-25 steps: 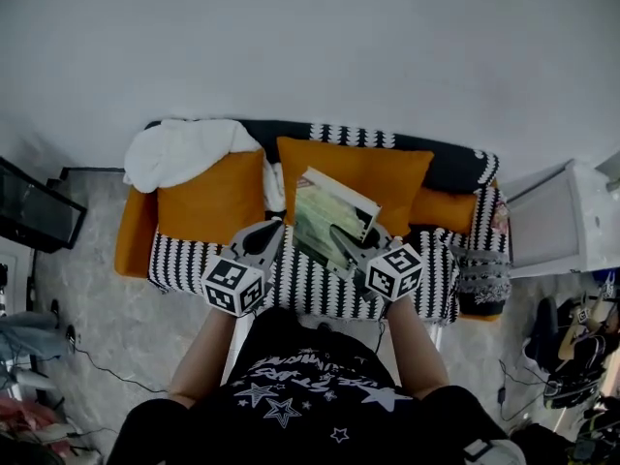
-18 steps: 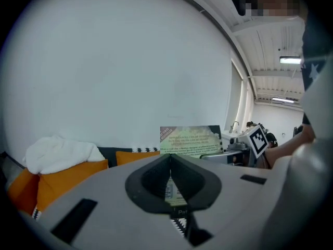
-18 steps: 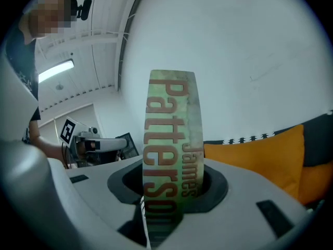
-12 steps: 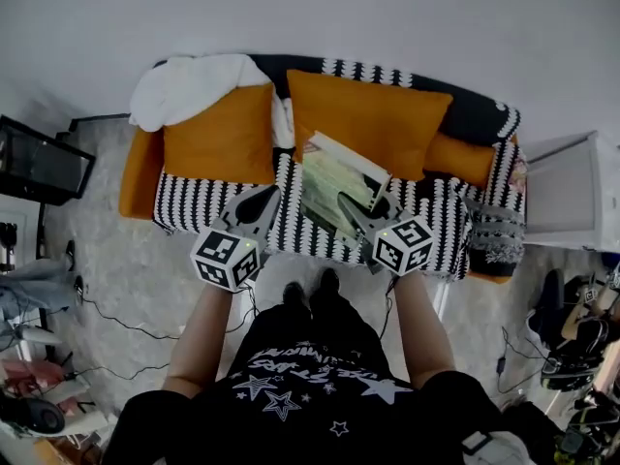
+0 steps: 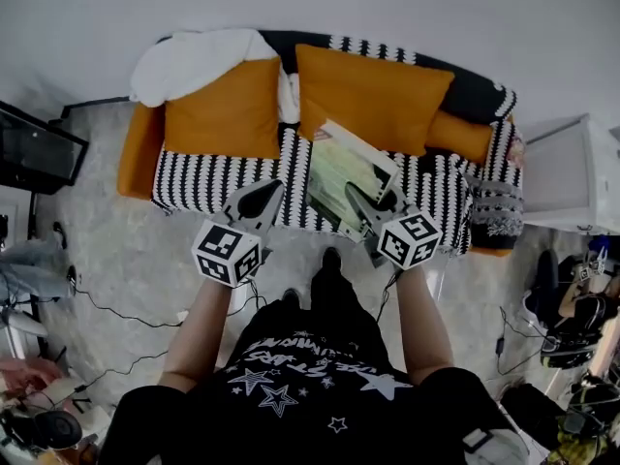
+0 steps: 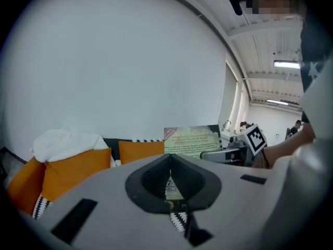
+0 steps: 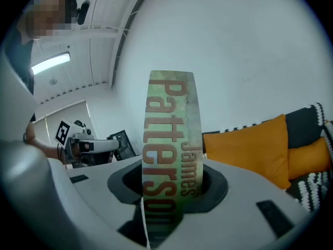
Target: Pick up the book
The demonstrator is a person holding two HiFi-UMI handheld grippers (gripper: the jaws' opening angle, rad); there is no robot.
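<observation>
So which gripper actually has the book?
The right gripper: the book stands clamped between its jaws, spine facing its camera. The left gripper is shut on nothing.

Left tongs [image 5: 266, 192]: jaws together, nothing between them, pointing forward.
Right tongs [image 5: 356, 195]: jaws clamped on the book [image 5: 341, 166] at its spine.
Arms [image 5: 199, 327]: both extended forward, side by side.

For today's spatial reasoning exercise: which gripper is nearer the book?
Right. The right gripper is clamped on the book at its spine; the left gripper is beside it, not touching.
</observation>
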